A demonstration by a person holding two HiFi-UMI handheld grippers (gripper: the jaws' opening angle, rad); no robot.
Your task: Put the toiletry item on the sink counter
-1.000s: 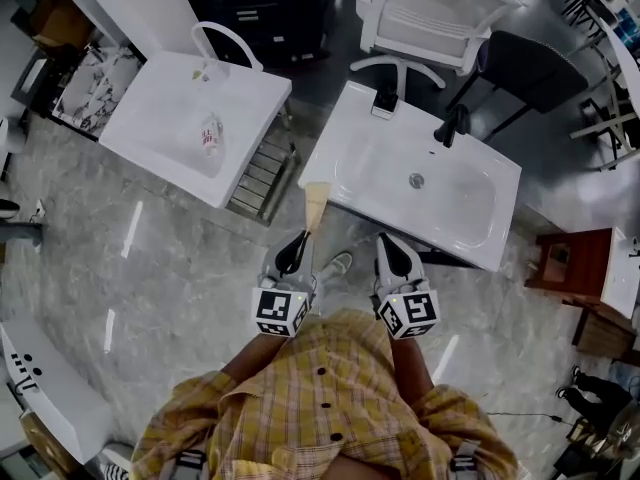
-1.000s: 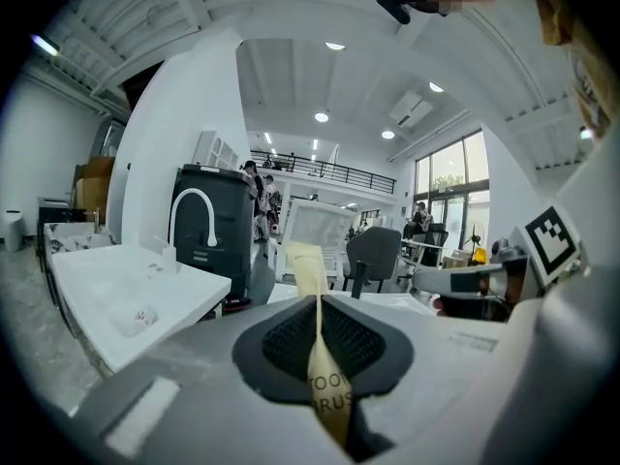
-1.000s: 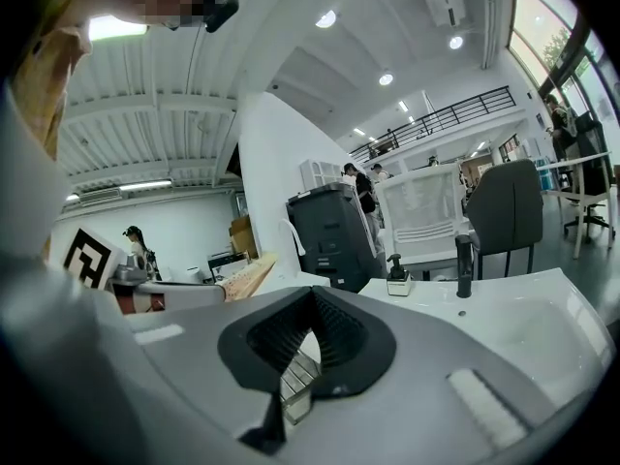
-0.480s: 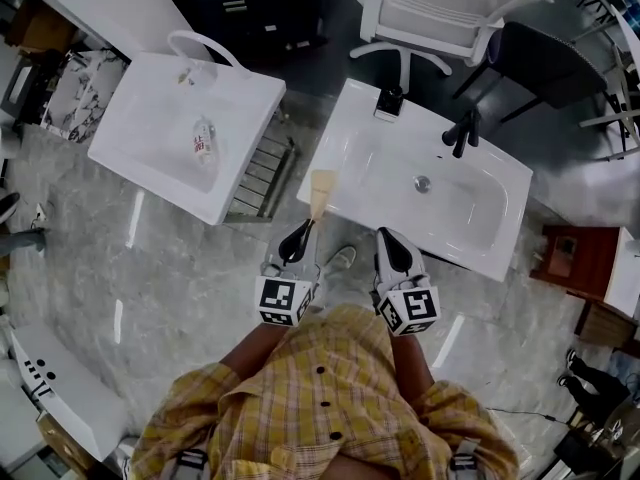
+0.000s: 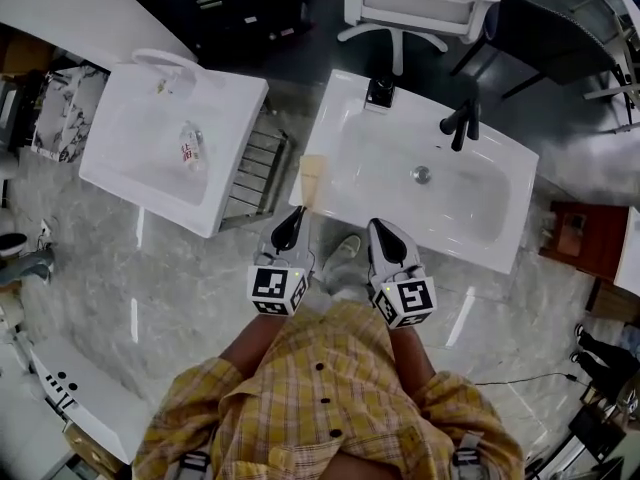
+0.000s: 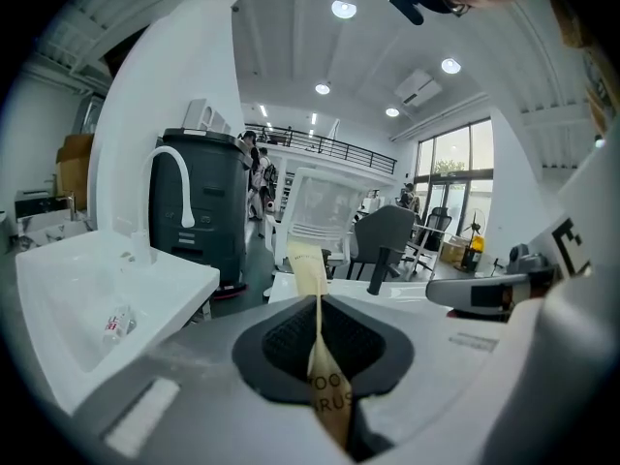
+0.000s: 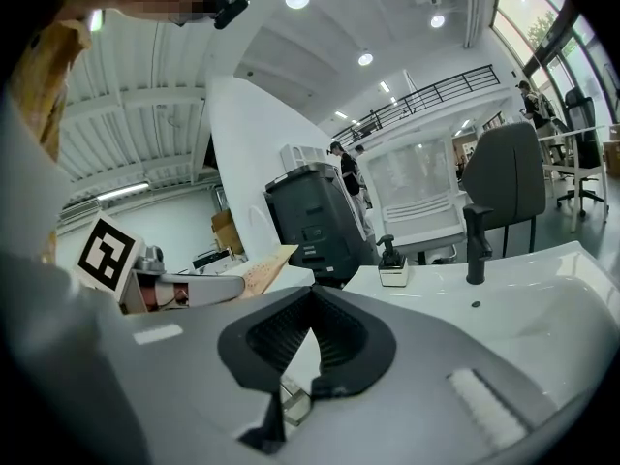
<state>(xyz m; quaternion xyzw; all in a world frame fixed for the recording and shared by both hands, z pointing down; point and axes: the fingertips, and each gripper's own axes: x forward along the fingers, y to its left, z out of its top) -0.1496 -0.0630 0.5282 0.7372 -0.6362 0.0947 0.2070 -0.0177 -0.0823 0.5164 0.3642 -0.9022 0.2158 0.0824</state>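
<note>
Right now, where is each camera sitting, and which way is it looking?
Head view: on the person's head, looking steeply down at the sink counter and a second sink; plaid shirt, left tool, right tool show.
Left gripper view: on the left tool, facing the sink counter past its held toothbrush packet; right tool shows.
Right gripper view: on the right tool, facing the black faucet over shut jaws; left tool shows.
Shared: both gripper views see the toothbrush packet.

White sink counter [image 5: 350, 118] — black faucet [image 5: 458, 123], soap dispenser [image 5: 379, 92], second sink [image 5: 240, 118] holding small bottle [image 5: 188, 148]
</note>
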